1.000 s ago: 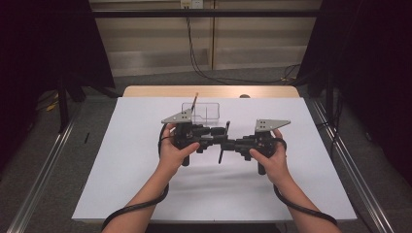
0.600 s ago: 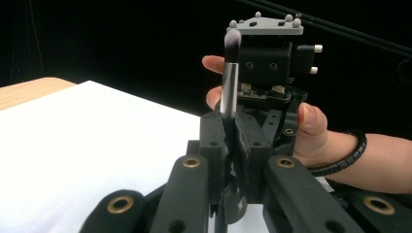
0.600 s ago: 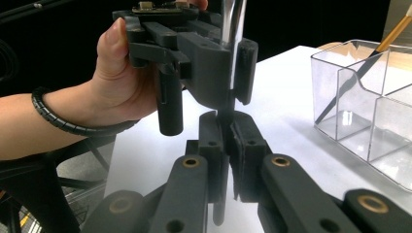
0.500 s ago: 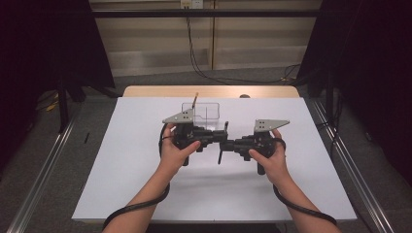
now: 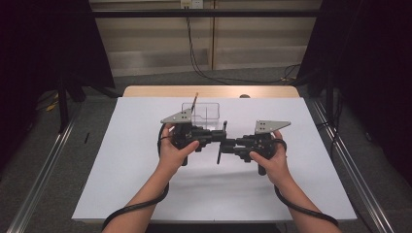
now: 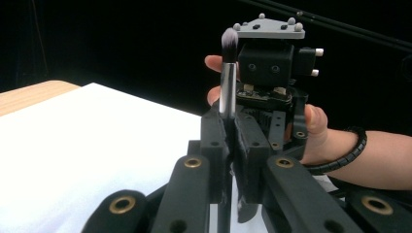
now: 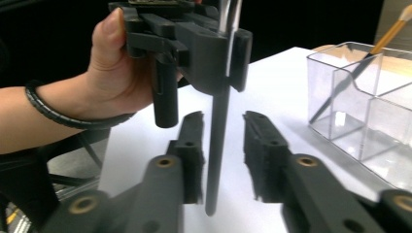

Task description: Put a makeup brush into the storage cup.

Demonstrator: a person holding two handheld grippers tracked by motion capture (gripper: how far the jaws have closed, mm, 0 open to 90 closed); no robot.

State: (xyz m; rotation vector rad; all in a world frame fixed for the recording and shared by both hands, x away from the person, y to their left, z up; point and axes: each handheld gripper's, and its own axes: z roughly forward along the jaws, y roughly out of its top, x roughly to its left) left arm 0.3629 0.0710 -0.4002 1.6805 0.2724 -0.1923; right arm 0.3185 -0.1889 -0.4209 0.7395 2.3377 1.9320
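Observation:
A makeup brush [image 6: 227, 73] with a dark handle, silver ferrule and dark bristles stands upright, bristles up. My left gripper [image 6: 232, 131] is shut on its handle, above the middle of the white table [image 5: 121, 160]. In the high view the brush [image 5: 221, 143] hangs between the two grippers. My right gripper [image 7: 223, 141] faces the left gripper [image 7: 214, 53] and is open. Its jaws stand on either side of the lower handle [image 7: 216, 145] without touching it. In the high view the right gripper [image 5: 232, 144] sits just right of the left gripper [image 5: 214, 137].
A clear divided organizer box [image 5: 201, 114] stands behind the left gripper, with an orange-handled brush [image 5: 194, 102] leaning in it. In the right gripper view the box [image 7: 359, 107] is close on the right. A wooden strip [image 5: 209, 91] borders the table's far edge.

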